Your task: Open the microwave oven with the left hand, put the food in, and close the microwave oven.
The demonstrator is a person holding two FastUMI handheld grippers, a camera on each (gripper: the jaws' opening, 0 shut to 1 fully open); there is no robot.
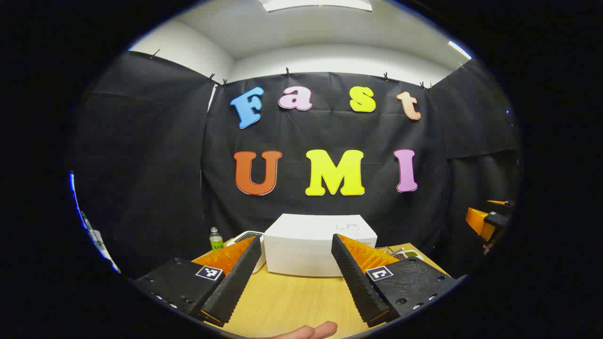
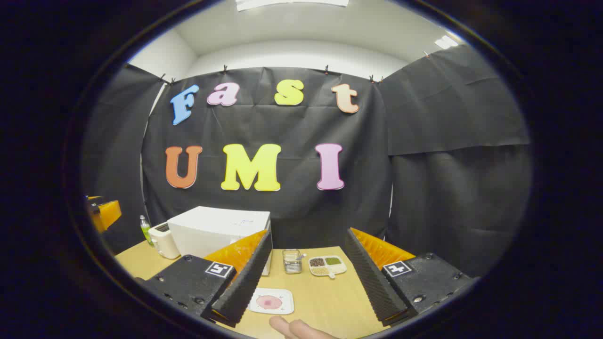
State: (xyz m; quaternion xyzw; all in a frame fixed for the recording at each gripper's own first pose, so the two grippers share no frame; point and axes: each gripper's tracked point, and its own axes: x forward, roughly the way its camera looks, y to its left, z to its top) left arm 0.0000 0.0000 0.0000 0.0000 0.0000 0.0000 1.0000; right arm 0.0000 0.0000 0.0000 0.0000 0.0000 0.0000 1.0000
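Both tongs were held above the near edge of the wooden surface [image 1: 287,301], and each pair was spread wide with nothing between its fingers. Left tongs [image 1: 296,278] were aimed straight at the white microwave oven [image 1: 313,245], which was set toward the back of the surface with its door closed. Just to its left a white toaster [image 1: 247,238] was seen, largely hidden by a finger of the tongs, and a small green-labelled bottle [image 1: 216,239] was stood farther left near the black cloth wall. A fingertip [image 1: 318,330] of the person was caught at the bottom edge of the left gripper view.

Right tongs [image 2: 306,282] were pointed at the open part of the surface to the right of the microwave oven. Between their fingers, the food [image 2: 269,302], a pinkish round piece, was laid on a white square plate [image 2: 282,308] near the front edge. Behind it a small metal basket [image 2: 292,262] and a white divided dish [image 2: 327,266] of dark, green and pale grains were placed side by side, well apart from the plate. Part of a hand [image 2: 294,327] was visible at the bottom of the right gripper view
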